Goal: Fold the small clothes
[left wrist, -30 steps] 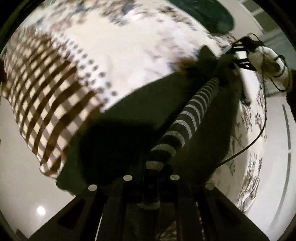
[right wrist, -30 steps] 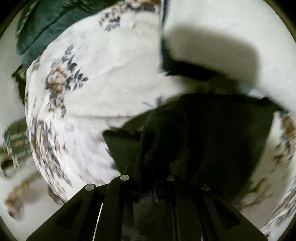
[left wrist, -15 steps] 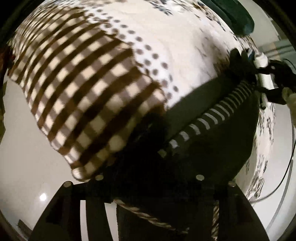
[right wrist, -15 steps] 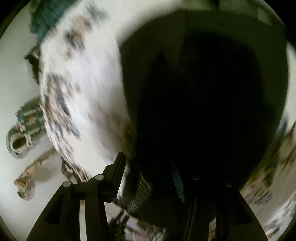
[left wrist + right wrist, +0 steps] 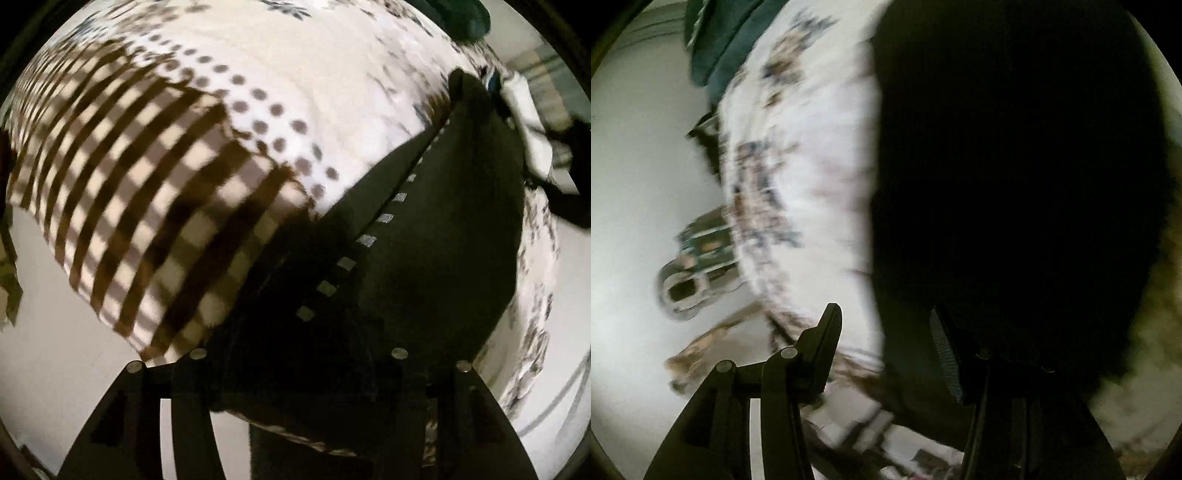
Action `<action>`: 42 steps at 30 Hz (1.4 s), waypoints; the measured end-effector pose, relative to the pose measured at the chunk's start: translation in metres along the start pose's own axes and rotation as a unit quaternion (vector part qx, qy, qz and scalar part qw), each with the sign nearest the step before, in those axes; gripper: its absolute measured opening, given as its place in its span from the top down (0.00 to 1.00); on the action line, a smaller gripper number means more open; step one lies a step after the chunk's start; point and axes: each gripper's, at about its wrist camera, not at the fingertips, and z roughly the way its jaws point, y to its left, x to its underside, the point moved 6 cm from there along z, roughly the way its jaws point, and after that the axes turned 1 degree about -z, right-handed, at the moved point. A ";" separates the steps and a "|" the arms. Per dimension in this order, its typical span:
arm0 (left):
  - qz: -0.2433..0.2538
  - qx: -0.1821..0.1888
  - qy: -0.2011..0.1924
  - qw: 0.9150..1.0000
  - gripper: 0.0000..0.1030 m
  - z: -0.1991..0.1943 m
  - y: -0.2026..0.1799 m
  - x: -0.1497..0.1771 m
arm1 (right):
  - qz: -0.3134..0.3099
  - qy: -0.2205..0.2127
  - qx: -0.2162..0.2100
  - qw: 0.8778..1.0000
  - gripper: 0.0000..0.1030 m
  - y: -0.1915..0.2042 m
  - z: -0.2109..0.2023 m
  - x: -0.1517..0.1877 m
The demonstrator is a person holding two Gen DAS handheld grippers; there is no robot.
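Dark garment (image 5: 424, 258) lying on floral bedsheet (image 5: 332, 74) beside checked cloth (image 5: 129, 184); left gripper (image 5: 295, 373) and right gripper (image 5: 886, 332) jaws spread, just opened, pinching nothing

A black garment (image 5: 443, 258) with a white-dashed stripe lies on a white bedsheet (image 5: 332, 74) printed with blue-brown florals, beside a brown-and-cream checked cloth (image 5: 147, 203) edged with grey dots; a dark green fabric (image 5: 720, 40) lies beyond.

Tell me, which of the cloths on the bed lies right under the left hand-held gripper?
The dark garment with the striped band. The brown checked cloth lies off to its side, and the green one sits far away.
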 end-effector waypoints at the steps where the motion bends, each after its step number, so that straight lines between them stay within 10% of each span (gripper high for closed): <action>1: 0.011 -0.005 -0.007 1.000 0.54 0.000 -0.002 -0.001 | 0.014 -0.005 0.016 1.000 0.48 -0.024 -0.012 0.013; 5: 0.038 -0.014 -0.017 0.999 0.75 0.000 -0.008 -0.003 | 0.051 -0.003 0.080 0.995 0.48 -0.102 -0.029 0.068; 17: 0.049 0.002 -0.014 0.999 0.53 -0.007 -0.013 0.024 | 0.014 0.053 0.138 0.989 0.48 -0.162 0.043 0.201; 18: 0.053 -0.010 -0.012 0.998 0.64 0.002 -0.013 0.023 | 0.013 0.053 0.137 0.989 0.48 -0.163 0.048 0.209; 19: 0.057 -0.013 -0.013 0.998 1.00 0.006 -0.014 0.022 | 0.014 0.055 0.134 0.989 0.48 -0.164 0.054 0.217; 22: 0.054 -0.011 -0.038 0.998 0.99 -0.003 -0.015 0.019 | 0.018 0.052 0.129 0.990 0.49 -0.162 0.065 0.230; 25: 0.053 0.006 -0.051 0.997 0.99 -0.022 -0.016 0.022 | 0.025 0.038 0.124 0.991 0.93 -0.159 0.070 0.242; 26: 0.047 0.018 -0.049 0.998 0.99 -0.031 -0.013 0.025 | 0.027 0.034 0.125 0.991 0.93 -0.161 0.068 0.240; 38: 0.051 0.011 -0.002 0.999 0.95 -0.011 0.011 0.021 | -0.007 0.043 0.162 0.986 0.91 -0.144 0.090 0.267; 42: 0.061 0.011 0.014 0.998 0.80 -0.027 -0.008 0.027 | 0.019 0.054 0.106 0.993 0.61 -0.146 0.074 0.266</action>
